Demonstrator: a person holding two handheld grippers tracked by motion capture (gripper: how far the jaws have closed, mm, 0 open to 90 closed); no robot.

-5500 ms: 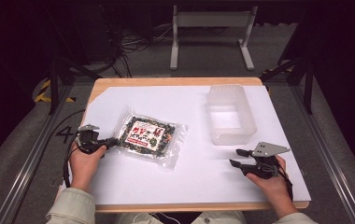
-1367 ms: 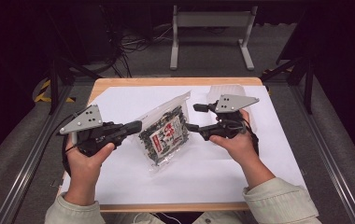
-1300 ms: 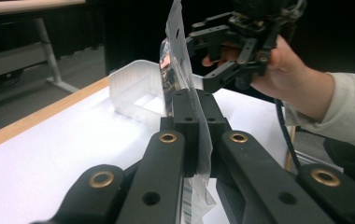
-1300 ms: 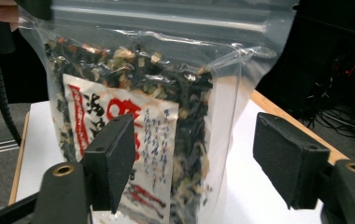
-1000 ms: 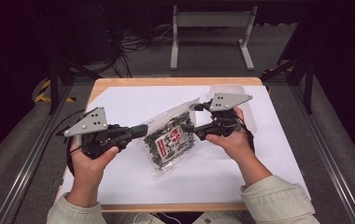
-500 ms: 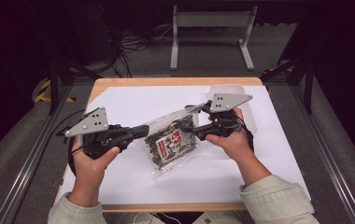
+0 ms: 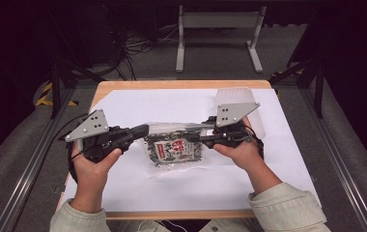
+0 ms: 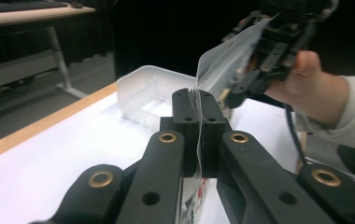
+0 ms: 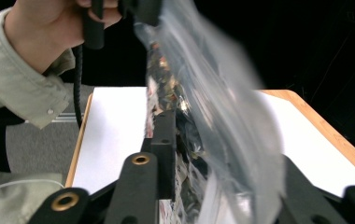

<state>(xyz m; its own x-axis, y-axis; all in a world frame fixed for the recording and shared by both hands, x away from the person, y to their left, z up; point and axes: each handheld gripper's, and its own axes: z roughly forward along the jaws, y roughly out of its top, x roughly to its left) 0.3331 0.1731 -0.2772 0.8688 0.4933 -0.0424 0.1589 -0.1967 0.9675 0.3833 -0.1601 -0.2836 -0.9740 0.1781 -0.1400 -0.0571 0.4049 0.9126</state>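
Note:
A clear plastic bag of dark snack pieces with a red-and-white label [image 7: 173, 149] hangs above the white sheet, stretched between both grippers. My left gripper [image 7: 144, 129] is shut on the bag's left top edge; in the left gripper view the thin plastic [image 8: 198, 122] is pinched between its jaws. My right gripper [image 7: 198, 138] is shut on the bag's right top edge. In the right gripper view the bag [image 9: 203, 102] drapes over the jaws and hides the right one. The bag's body sags below the taut top edge.
A translucent white plastic bin [image 7: 242, 99] stands at the table's back right, behind the right gripper, also visible as the bin [image 8: 145, 95] in the left gripper view. White paper [image 7: 138, 183] covers the wooden table [image 7: 172, 85]. A metal stand [image 7: 218, 24] lies on the floor beyond.
Over the last seconds both grippers took the bag off the table and lifted it. In the last half second they moved slightly apart, pulling the bag's top edge flatter.

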